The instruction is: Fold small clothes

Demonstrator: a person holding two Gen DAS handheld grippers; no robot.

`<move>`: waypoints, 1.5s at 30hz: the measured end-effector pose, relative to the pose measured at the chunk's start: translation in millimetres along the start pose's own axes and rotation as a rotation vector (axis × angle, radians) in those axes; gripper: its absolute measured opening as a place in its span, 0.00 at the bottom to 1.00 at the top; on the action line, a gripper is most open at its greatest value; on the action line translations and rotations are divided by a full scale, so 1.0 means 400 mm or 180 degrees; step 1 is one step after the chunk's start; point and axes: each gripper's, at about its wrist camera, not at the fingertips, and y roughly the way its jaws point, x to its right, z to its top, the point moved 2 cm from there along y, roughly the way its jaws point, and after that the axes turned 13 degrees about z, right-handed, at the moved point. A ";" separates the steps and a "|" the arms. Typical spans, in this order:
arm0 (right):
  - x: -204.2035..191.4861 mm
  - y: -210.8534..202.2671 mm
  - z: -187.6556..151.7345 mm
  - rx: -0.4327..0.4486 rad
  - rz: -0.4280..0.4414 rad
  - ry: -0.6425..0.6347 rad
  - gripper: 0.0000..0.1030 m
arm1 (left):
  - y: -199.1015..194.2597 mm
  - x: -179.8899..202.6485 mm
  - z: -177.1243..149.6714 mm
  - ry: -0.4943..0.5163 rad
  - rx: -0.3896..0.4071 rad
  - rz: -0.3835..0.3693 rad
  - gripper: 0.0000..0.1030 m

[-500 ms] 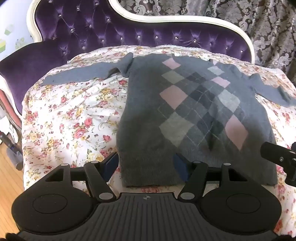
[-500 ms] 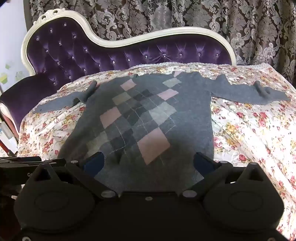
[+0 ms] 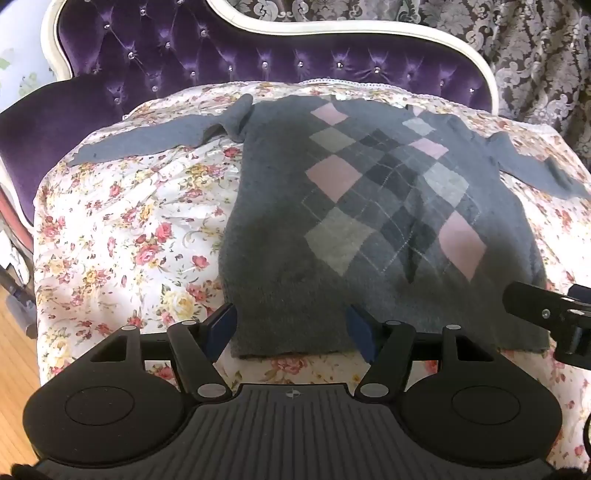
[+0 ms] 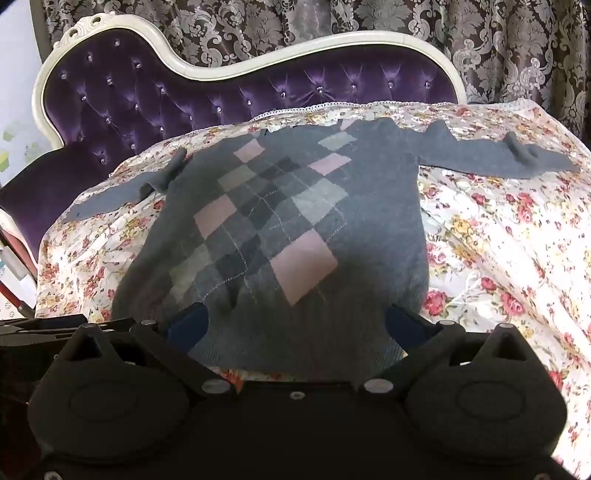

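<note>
We see a grey sweater with a pink and grey diamond pattern lying flat on a floral cloth, which covers a purple tufted sofa. Both sleeves are spread out to the sides, and the hem is the edge nearest us.

Our left gripper stands open over the hem's left part. Its blue pads sit either side of the corner region, one at the sweater's left edge and the other over the knit. The fabric lies flat between them and nothing is pinched.

Our right gripper is spread wide over the hem's right part, with the sweater's lower edge between its fingers, again ungripped. From the left camera, part of it shows just right of the sweater's right corner.

Patterned curtains hang beyond the sofa.
</note>
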 end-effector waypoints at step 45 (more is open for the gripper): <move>0.004 0.013 -0.019 -0.0106 0.0027 0.0158 0.99 | 0.012 0.009 -0.017 0.0062 -0.0106 -0.0021 0.62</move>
